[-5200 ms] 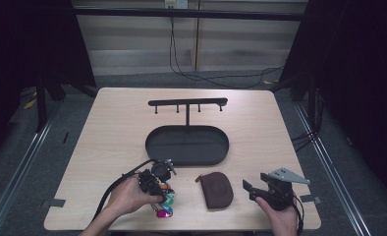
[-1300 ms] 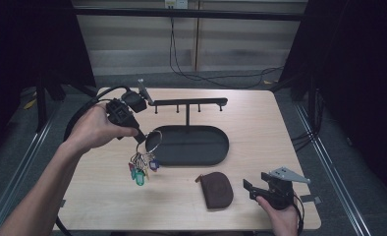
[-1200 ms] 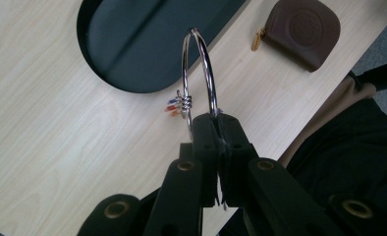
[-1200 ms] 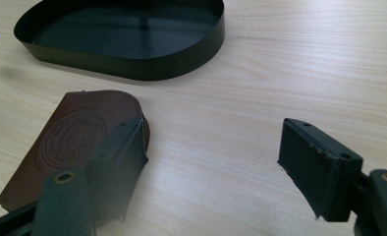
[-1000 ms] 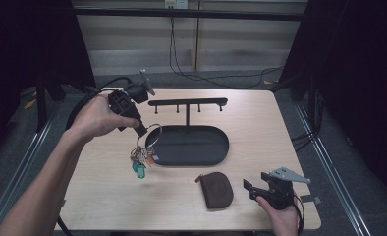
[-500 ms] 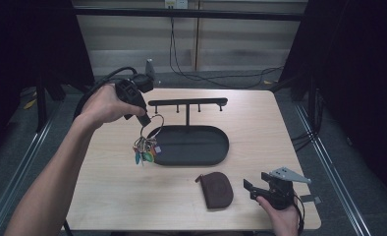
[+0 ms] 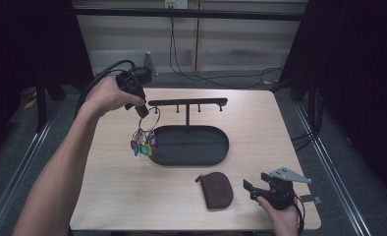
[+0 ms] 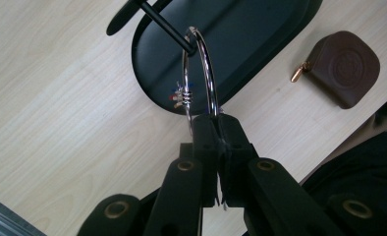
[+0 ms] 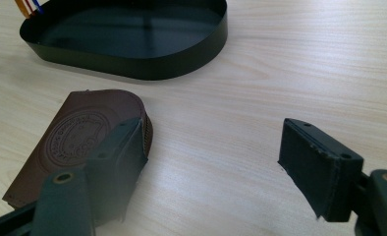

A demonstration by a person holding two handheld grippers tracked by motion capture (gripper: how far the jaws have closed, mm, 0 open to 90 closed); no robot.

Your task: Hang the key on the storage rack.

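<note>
Two grippers are at work over the tabletop (image 7: 113,196). Toward its far-left corner, the left gripper (image 7: 143,112) hangs above the wood with its jaws pinched tight on a large metal key ring (image 8: 200,73). In the left gripper view the ring's far end sits at one peg of the black hook rack (image 7: 187,103), looped over it or just touching; which, I cannot tell. A bunch of coloured keys (image 7: 141,147) dangles below the ring, beside the left end of the black oval tray (image 7: 221,153).

By my judgement the ring is stiff, thin and slick, so the hold belongs where it is now, on the wire itself opposite the peg. The keys are loose and will swing and shift their weight, so a slow, steady hand suits the hooking. The bunch looks light enough for a pinch grip.

Right of centre near the front edge lies a brown leather pouch (image 7: 216,190), soft and flat. At the front-right corner the right gripper (image 7: 258,188) rests low with its jaws spread wide and nothing between them, just beside the pouch.
</note>
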